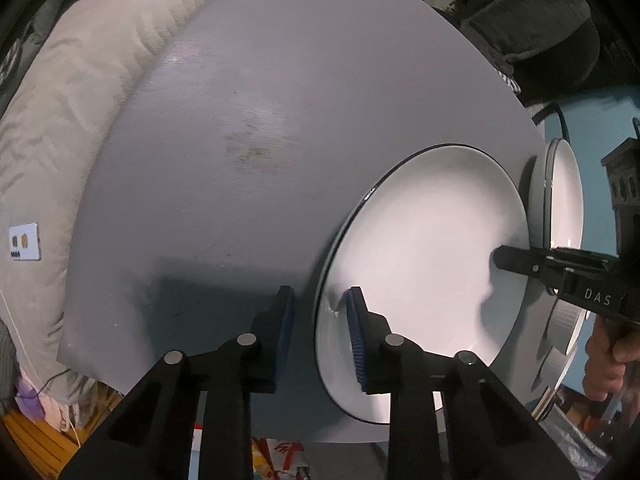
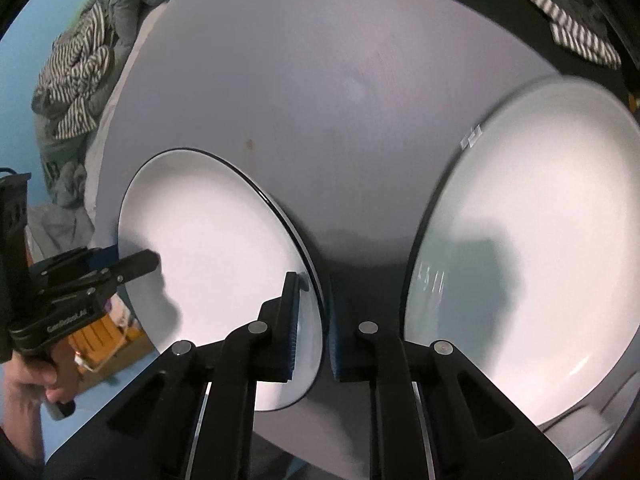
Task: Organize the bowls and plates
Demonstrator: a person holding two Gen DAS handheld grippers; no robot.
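A white plate with a thin dark rim point(image 1: 424, 264) lies on the grey table point(image 1: 240, 140); it also shows in the right wrist view point(image 2: 216, 256). My left gripper point(image 1: 320, 336) straddles its near rim, one finger inside, one outside, with a gap. My right gripper point(image 2: 314, 328) straddles the opposite rim the same way; its fingers point(image 1: 516, 260) show over the plate. A second white plate point(image 2: 528, 248) sits on a stack of dishes at the table's right edge, also seen edge-on in the left wrist view point(image 1: 564, 196). Ribbed grey bowls point(image 1: 564, 332) show under it.
A beige quilted blanket point(image 1: 60, 120) borders the table on the left. Striped and grey clothes point(image 2: 76, 72) are heaped beyond the far corner. A dark cushion point(image 1: 528, 20) lies at the far right. Boxes and bags point(image 2: 104, 340) sit on the floor below the near edge.
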